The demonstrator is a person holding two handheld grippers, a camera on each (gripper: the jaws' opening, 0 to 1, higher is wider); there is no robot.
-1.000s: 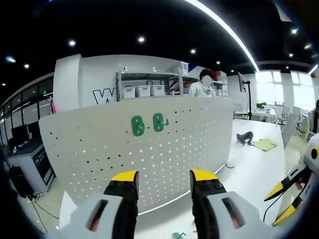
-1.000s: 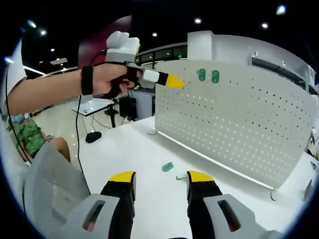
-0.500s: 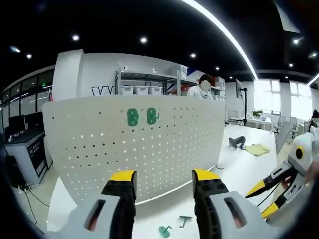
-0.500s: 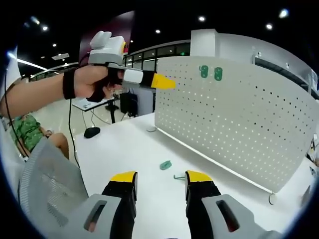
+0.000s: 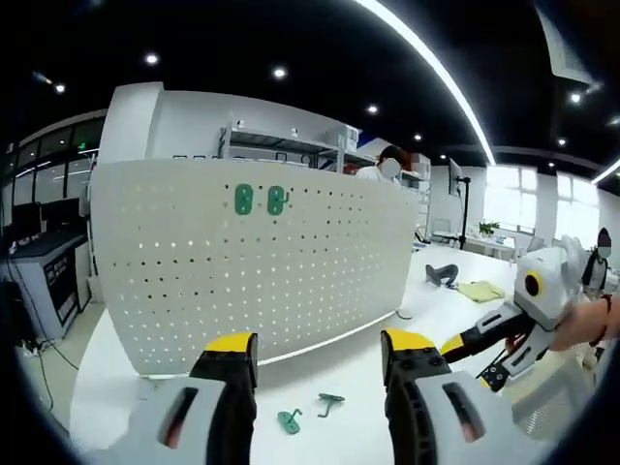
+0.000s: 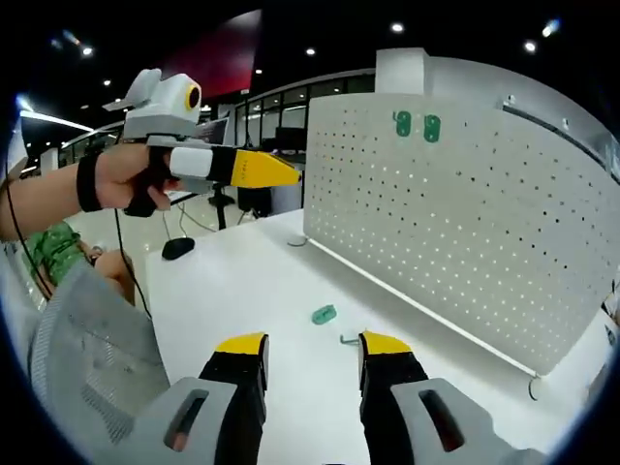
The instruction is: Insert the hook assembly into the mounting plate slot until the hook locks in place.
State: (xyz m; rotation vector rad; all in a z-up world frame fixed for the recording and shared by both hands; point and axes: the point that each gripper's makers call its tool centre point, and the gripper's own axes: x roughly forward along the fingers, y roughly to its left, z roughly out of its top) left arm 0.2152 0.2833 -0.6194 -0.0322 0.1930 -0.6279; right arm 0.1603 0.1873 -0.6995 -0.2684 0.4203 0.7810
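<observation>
Jaws parted, small green hook assembly (image 5: 288, 420) flat on white table (image 5: 368, 368)

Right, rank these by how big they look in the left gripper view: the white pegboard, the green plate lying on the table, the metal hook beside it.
1. White pegboard, by far the largest.
2 and 3. Green plate and metal hook: both tiny and look about alike, so I won't rank them.

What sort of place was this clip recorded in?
Probably an open-plan office or lab space: a white table carrying a perforated pegboard, storage shelving with bins behind it, recessed ceiling lights, and desks by bright windows beyond.
</observation>
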